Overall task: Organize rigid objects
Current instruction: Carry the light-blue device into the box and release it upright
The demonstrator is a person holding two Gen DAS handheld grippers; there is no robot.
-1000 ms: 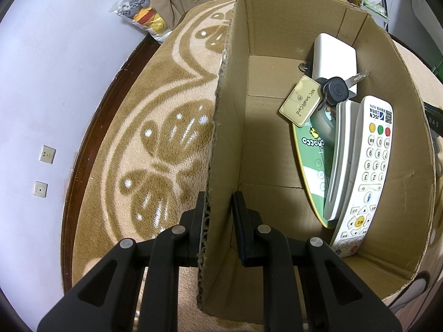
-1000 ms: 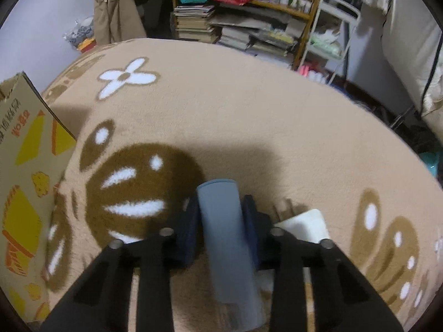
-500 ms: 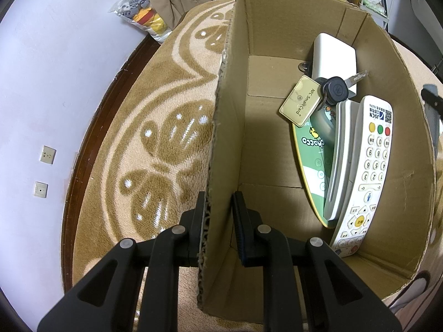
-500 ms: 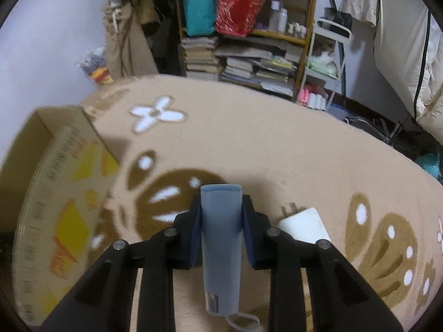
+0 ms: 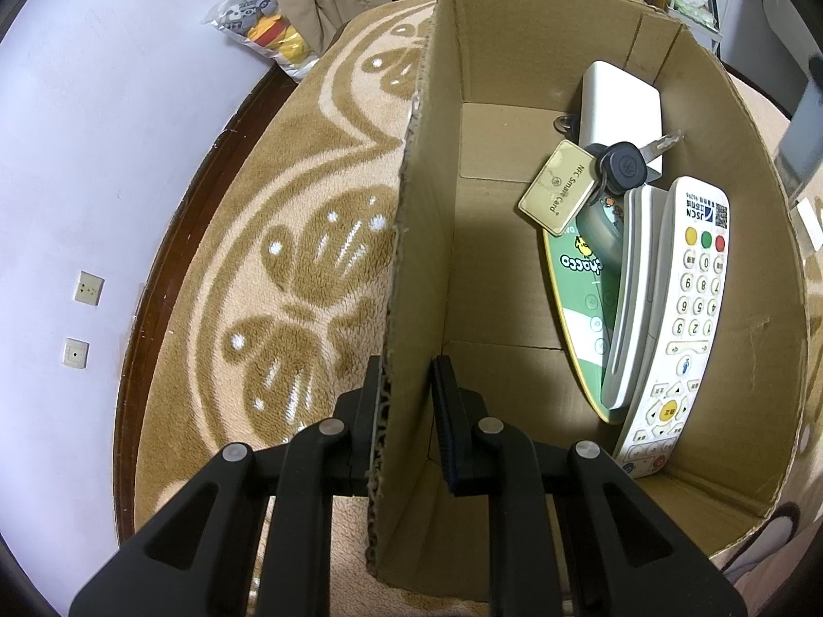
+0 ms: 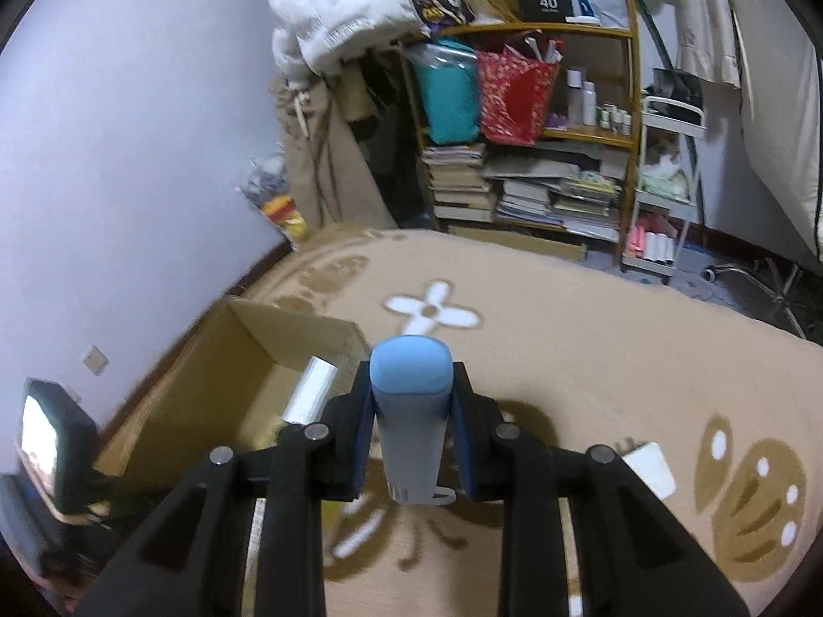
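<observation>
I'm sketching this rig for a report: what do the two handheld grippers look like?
Both match. The left gripper and right gripper are matte black plastic, each with two angular, triangular-cutout linkage arms joined by round silver pins. The flat fingers carry dark blue pads. No cables, markings or sleeves show.

A blue-grey tube (image 6: 411, 411) stands upright in the air; the open cardboard box (image 5: 684, 77) on the carpet contains a white remote control (image 5: 679, 319).

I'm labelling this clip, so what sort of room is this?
Probably a lived-in bedroom or spare room at home: a patterned carpet, a cluttered bookshelf stacked with books and bags, and coats hanging by the wall.
</observation>
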